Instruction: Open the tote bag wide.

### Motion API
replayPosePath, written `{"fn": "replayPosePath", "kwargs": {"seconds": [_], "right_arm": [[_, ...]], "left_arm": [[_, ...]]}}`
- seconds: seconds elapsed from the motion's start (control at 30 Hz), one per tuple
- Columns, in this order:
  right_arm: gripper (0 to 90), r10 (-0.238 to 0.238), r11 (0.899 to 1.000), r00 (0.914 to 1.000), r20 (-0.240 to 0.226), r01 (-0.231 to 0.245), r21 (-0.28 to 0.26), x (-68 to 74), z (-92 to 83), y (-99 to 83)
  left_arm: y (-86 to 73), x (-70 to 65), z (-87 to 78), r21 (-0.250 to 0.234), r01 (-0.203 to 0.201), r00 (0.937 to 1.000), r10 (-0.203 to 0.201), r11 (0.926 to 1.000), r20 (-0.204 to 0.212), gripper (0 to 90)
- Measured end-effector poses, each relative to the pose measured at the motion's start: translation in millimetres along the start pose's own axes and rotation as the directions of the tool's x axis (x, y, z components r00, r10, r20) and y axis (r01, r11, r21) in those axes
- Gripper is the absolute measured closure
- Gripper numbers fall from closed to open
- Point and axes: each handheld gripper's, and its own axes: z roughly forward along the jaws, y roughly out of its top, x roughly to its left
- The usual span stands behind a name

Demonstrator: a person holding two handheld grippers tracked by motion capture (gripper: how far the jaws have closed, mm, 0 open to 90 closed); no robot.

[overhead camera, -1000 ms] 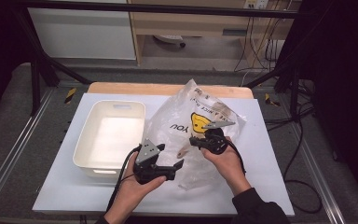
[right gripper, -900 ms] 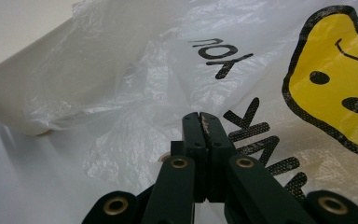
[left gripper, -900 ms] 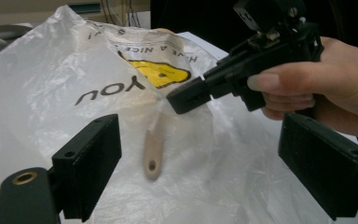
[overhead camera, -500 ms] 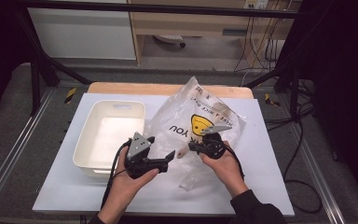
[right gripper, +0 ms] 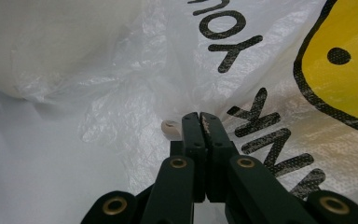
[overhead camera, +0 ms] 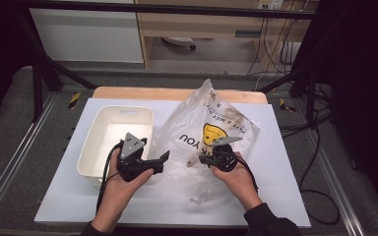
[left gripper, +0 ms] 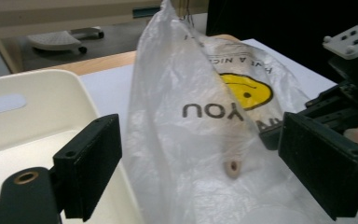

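Observation:
A clear plastic bag printed with a yellow smiley and "THANK YOU" stands crumpled on the white table top. My right gripper is at the bag's front and is shut on a fold of its film. A small beige piece lies inside the bag just beside the jaw tips. My left gripper is open beside the bag's left side. Its wide-apart jaws frame the bag and the beige piece, and its left jaw hangs over the white bin.
A white plastic bin, with nothing seen inside, sits left of the bag, and its rim is close under the left gripper. The right gripper's body shows beyond the bag in the left gripper view. Cables trail off the table's right side.
My left gripper has drawn back to the left, away from the bag's front toward the bin. The right gripper has stayed shut at the bag and barely shifted.

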Motion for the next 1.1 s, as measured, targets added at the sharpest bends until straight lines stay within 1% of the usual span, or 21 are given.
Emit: {"fn": "replayPosePath", "kwargs": {"seconds": [0.07, 0.33, 0.37, 0.47, 0.6, 0.63, 0.67, 0.73, 0.8, 0.87, 0.9, 0.97, 1.03, 1.1], "right_arm": [[90.0, 0.002, 1.0, 1.0, -0.004, -0.002, 0.006, 0.7, 1.3, -0.5], [89.7, -0.016, 0.999, 0.9999, -0.003, 0.016, 0.03, 4.6, 7.7, -3.3], [89.0, -0.017, 0.999, 0.9999, 0.0, 0.017, 0.033, 4.4, 8.2, -3.7], [84.0, -0.012, 0.999, 0.9998, 0.013, 0.011, 0.035, 5.6, 9.5, -4.4], [71.5, -0.016, 0.999, 0.9995, 0.026, 0.015, 0.032, 6.5, 8.5, -4.4], [66.9, -0.019, 1.0, 0.9993, 0.032, 0.018, 0.025, 6.5, 7.8, -4.5], [62.3, -0.011, 1.0, 0.9992, 0.037, 0.011, 0.018, 6.8, 6.5, -4.4], [55.3, -0.012, 1.0, 0.9988, 0.047, 0.012, 0.002, 6.7, 3.3, -4.9], [45.2, -0.008, 1.0, 0.9971, 0.075, 0.01, -0.02, 7.3, -1.1, -5.5], [37.6, -0.005, 0.999, 0.9952, 0.098, 0.009, -0.04, 8.2, -5.4, -6.6], [33.4, -0.012, 0.999, 0.994, 0.109, 0.018, -0.052, 8.3, -7.4, -7.5], [24.8, -0.012, 0.998, 0.9909, 0.134, 0.02, -0.059, 9.9, -11.5, -9.6], [18.7, -0.016, 0.997, 0.9873, 0.158, 0.026, -0.067, 10.8, -15.7, -11.7], [13.5, -0.01, 0.997, 0.9853, 0.171, 0.023, -0.078, 10.9, -20.3, -13.7]], "left_arm": [[0.3, 3.9, -1.4, 0.0, 0.008, 0.9999, -0.008, 1.0, -0.007, 13.3], [-0.4, 14.1, -0.2, 0.04, -0.013, 0.9995, 0.014, 0.9991, -0.029, 13.8], [-0.6, 15.2, 0.0, 0.045, -0.019, 0.9993, 0.02, 0.9988, -0.033, 13.8], [-0.8, 18.8, -0.1, 0.046, -0.006, 0.9995, 0.008, 0.9989, -0.031, 13.8], [0.2, 25.2, -2.3, 0.035, 0.009, 0.999, -0.007, 0.9993, -0.045, 14.1], [0.3, 26.5, -2.9, 0.034, 0.013, 0.9988, -0.012, 0.9993, -0.048, 14.2], [0.3, 27.7, -3.3, 0.031, 0.014, 0.9986, -0.012, 0.9994, -0.052, 14.2], [-0.2, 29.5, -3.4, 0.034, 0.017, 0.9986, -0.015, 0.9993, -0.051, 14.4], [-0.8, 30.9, -3.5, 0.035, 0.02, 0.9984, -0.018, 0.9992, -0.053, 14.4], [-1.3, 31.9, -3.9, 0.035, 0.02, 0.9983, -0.018, 0.9992, -0.055, 14.4], [-1.4, 32.4, -4.0, 0.034, 0.02, 0.9984, -0.019, 0.9992, -0.054, 14.4], [-1.6, 33.3, -4.3, 0.029, 0.025, 0.9982, -0.023, 0.9993, -0.055, 14.3], [-1.5, 34.3, -4.7, 0.022, 0.027, 0.9983, -0.026, 0.9994, -0.052, 13.9], [-1.4, 35.1, -5.3, 0.019, 0.025, 0.9984, -0.024, 0.9995, -0.051, 13.6]]}}
